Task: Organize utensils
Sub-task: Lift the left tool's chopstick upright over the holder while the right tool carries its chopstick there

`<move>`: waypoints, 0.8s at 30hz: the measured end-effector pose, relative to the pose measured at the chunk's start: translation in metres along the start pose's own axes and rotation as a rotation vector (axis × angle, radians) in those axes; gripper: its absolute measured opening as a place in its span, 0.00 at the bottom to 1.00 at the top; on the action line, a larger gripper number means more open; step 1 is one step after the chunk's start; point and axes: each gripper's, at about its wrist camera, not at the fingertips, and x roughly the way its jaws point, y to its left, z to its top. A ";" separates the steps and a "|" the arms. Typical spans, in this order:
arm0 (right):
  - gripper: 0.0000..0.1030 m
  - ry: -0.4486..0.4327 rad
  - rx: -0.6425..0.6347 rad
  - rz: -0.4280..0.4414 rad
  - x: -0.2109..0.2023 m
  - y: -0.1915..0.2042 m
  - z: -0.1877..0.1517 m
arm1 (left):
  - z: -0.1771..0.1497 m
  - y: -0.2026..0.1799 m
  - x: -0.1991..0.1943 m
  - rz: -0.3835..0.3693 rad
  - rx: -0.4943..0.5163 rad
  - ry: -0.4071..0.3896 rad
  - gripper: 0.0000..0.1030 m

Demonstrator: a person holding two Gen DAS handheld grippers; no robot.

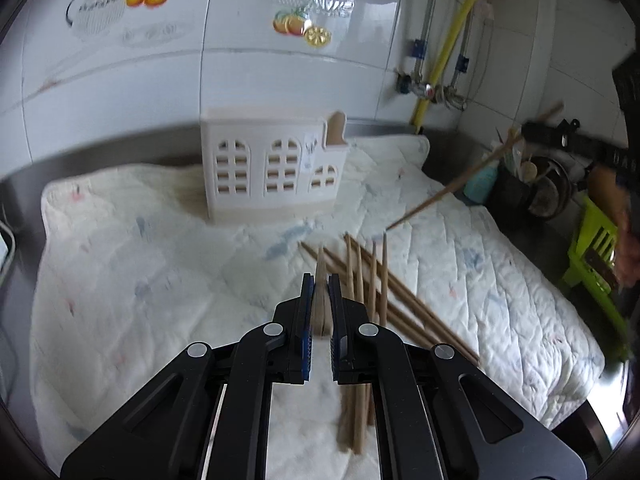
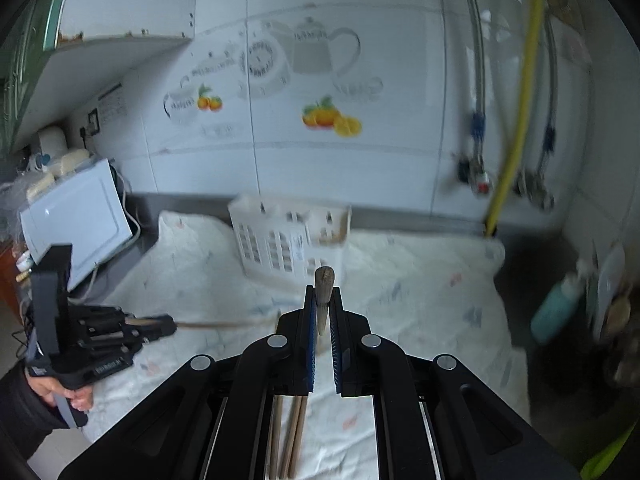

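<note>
Left wrist view: left gripper point(image 1: 320, 280) clamping a chopstick point(image 1: 320, 300) mid-frame; right gripper point(image 2: 323, 292) pinching another chopstick point(image 2: 323, 280). Light, stiff, slippery; gripping near thick ends.

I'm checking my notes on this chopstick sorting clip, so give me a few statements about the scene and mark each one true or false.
1. Each gripper is shut on a chopstick. True: the left gripper pinches one chopstick, the right gripper another chopstick.
2. The white holder lies tipped on its side. False: it stands upright on the quilted cloth.
3. Loose chopsticks lie on the cloth. True.
4. The holder stands against the yellow pipe. False: the pipe runs down the wall well to its right.
5. The holder is filled with chopsticks. False: none show above its rim.
</note>
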 end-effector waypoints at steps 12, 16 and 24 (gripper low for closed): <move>0.06 -0.033 -0.030 -0.004 0.036 -0.009 0.098 | 0.059 0.014 -0.011 0.023 0.027 -0.078 0.05; 0.06 0.002 -0.016 0.008 0.063 -0.009 0.109 | 0.079 0.017 -0.020 0.043 0.045 -0.113 0.05; 0.06 0.091 -0.031 0.001 0.116 -0.005 0.103 | 0.140 0.022 -0.049 0.099 0.073 -0.253 0.05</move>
